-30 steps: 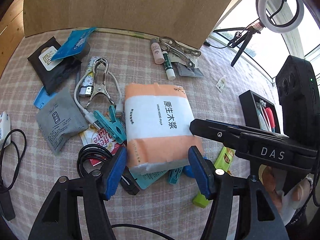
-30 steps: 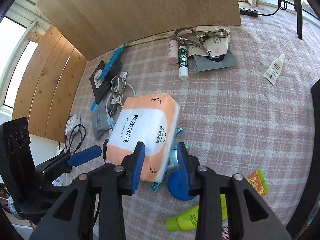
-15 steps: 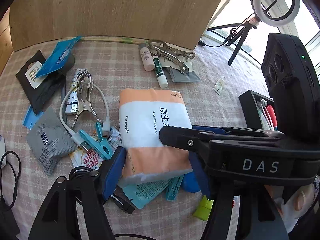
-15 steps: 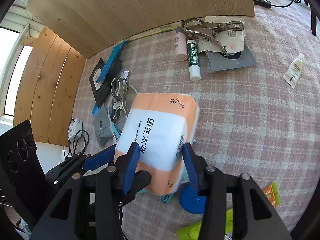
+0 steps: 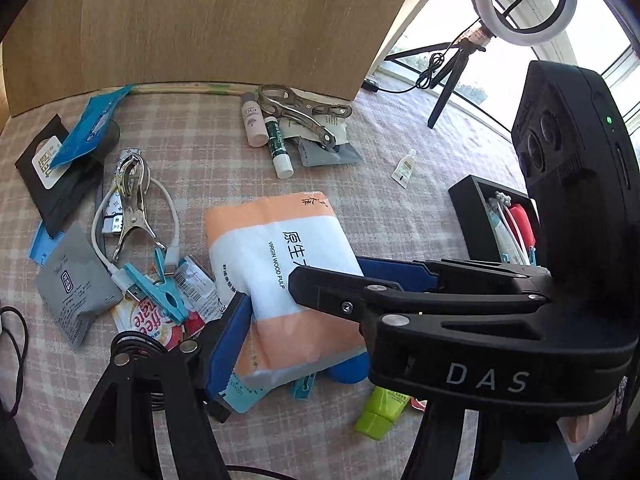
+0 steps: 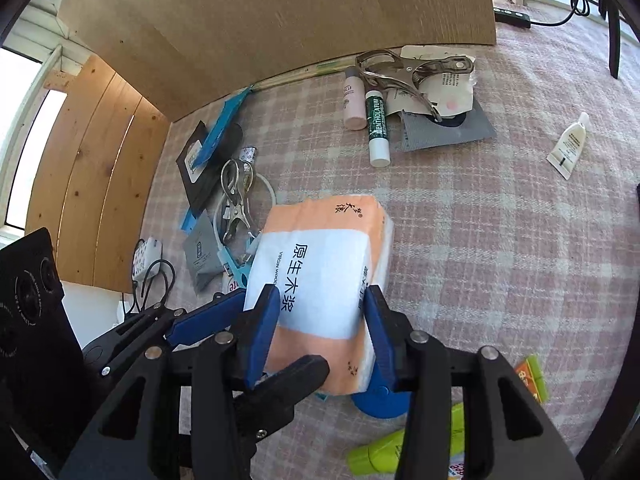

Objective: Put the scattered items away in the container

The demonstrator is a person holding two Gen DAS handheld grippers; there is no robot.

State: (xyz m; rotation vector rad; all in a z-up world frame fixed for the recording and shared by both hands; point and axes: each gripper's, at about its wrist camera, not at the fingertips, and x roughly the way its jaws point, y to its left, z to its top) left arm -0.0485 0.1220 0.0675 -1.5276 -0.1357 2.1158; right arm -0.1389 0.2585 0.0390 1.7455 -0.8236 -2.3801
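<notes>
Around one tissue pack (image 5: 280,276) lie two metal clips (image 5: 130,204), one green tube (image 5: 382,408) and one lip balm stick (image 5: 278,146).

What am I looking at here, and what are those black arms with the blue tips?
Those are two hand-held grippers, one in each of a person's hands. Each carries a camera looking along its own fingers, so there is one picture per hand. Both straddle the orange-and-white tissue pack. The right gripper has its blue pads on the pack's sides, jaws closing. The left gripper has its far finger hidden, so its grip is unclear. On the checked cloth lie metal clips, a lip balm, a green tube and a grey sachet. The black box holds a few items.
</notes>
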